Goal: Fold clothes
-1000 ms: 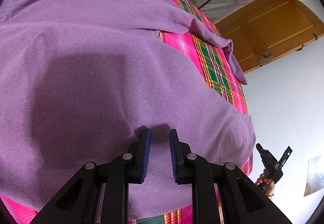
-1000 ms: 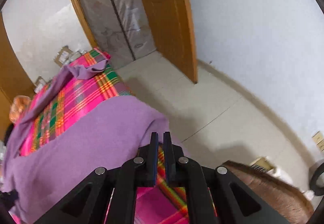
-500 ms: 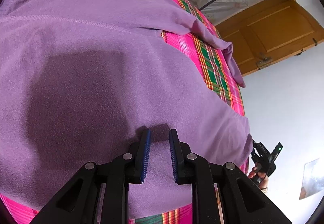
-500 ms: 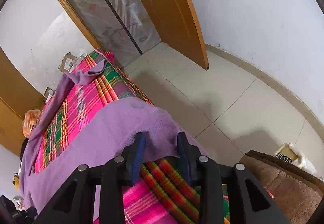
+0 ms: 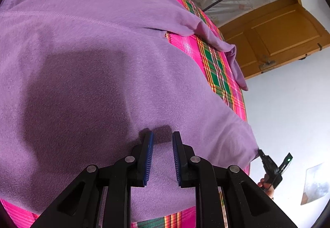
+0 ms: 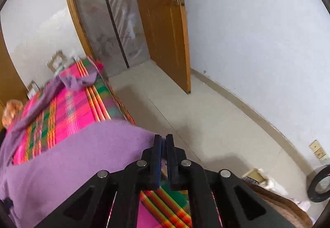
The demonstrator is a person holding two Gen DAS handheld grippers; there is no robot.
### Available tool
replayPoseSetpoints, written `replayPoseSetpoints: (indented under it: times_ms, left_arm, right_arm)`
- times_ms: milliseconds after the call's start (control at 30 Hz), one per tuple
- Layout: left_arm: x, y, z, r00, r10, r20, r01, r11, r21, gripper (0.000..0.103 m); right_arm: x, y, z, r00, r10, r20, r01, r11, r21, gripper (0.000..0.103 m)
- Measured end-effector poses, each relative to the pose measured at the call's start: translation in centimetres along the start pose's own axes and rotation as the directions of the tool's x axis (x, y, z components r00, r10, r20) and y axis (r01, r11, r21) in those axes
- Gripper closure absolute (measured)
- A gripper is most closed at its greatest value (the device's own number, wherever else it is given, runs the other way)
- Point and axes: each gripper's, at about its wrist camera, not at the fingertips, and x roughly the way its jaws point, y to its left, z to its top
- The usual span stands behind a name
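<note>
Left wrist view: the purple garment (image 5: 86, 67) is seen spread over the plaid cover (image 5: 214, 63), filling most of the frame, with a sleeve (image 5: 233, 57) trailing off toward 2 o'clock near the door (image 5: 284, 36). The left gripper (image 5: 163, 158) is held over the cloth at 6 o'clock with its jaws apart and nothing between them. Against the earlier frames little is altered here — the gap is the same and the gripper's shadow lies in the same place. What has changed is at 4 o'clock: the garment's corner is now drawn out to a point where the right gripper (image 5: 268, 164) meets it, whereas half a second ago that gripper was seen just clear of the hem.

Right wrist view: the right gripper (image 6: 163, 145) is shown with its jaws brought together at the garment's (image 6: 82, 149) near corner, at the cover's (image 6: 68, 112) edge above the floor (image 6: 202, 116). Half a second ago the jaws stood wide on either side of that corner; now only a thin sliver is left between them. Cloth is judged to be pinched there, though the fabric inside is barely visible.

It is taken that the corner has just been seized — the fold itself is not yet begun, and the left gripper has no hold so far.
</note>
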Motion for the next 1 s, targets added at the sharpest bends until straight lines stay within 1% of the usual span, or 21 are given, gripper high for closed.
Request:
replayPoseSetpoints:
  times_ms: [100, 233, 333, 433, 533, 600, 800, 900, 1000]
  left_arm:
    - [-0.8, 0.5, -0.1, 1.000, 0.018, 0.003, -0.018, 1.000, -0.006, 0.084]
    - [-2.5, 1.9, -0.2, 0.998, 0.051, 0.031, -0.050, 0.998, -0.037, 0.084]
    - [-4.6, 4.0, -0.7, 0.995, 0.062, 0.071, -0.056, 0.994, -0.092, 0.083]
    - [-6.4, 6.1, -1.2, 0.991, 0.087, 0.101, -0.072, 0.987, -0.142, 0.083]
    - [-8.3, 8.0, -1.7, 0.987, 0.101, 0.129, -0.075, 0.979, -0.189, 0.083]
    - [-9.7, 9.4, -1.9, 0.981, 0.119, 0.154, -0.083, 0.971, -0.223, 0.083]
    - [-13.4, 13.0, -2.3, 0.962, 0.186, 0.201, -0.112, 0.937, -0.330, 0.083]
    - [-14.6, 13.7, -1.7, 0.958, 0.204, 0.201, -0.124, 0.927, -0.354, 0.083]
    - [-16.5, 13.1, 0.1, 0.942, 0.238, 0.236, -0.151, 0.930, -0.336, 0.083]
  right_arm:
    - [0.2, 0.0, -0.3, 0.999, -0.050, -0.018, 0.050, 0.999, 0.020, 0.097]
    - [-0.2, 0.5, -0.7, 0.999, -0.050, -0.016, 0.050, 0.998, 0.025, 0.096]
    - [-1.0, 2.7, -1.2, 1.000, 0.005, 0.005, -0.005, 1.000, -0.024, 0.096]
    - [-1.7, 6.0, -1.9, 0.998, 0.062, 0.019, -0.059, 0.992, -0.113, 0.094]
    - [-2.0, 9.3, -2.9, 0.992, 0.125, -0.003, -0.123, 0.974, -0.188, 0.094]
    - [-1.9, 11.7, -3.6, 0.987, 0.157, -0.034, -0.161, 0.959, -0.232, 0.093]
    - [-2.1, 17.0, -4.7, 0.968, 0.232, -0.094, -0.250, 0.918, -0.308, 0.093]
    - [-3.1, 19.3, -4.6, 0.960, 0.261, -0.099, -0.279, 0.894, -0.352, 0.093]
    - [-4.2, 22.1, -3.5, 0.950, 0.298, -0.094, -0.311, 0.865, -0.394, 0.093]
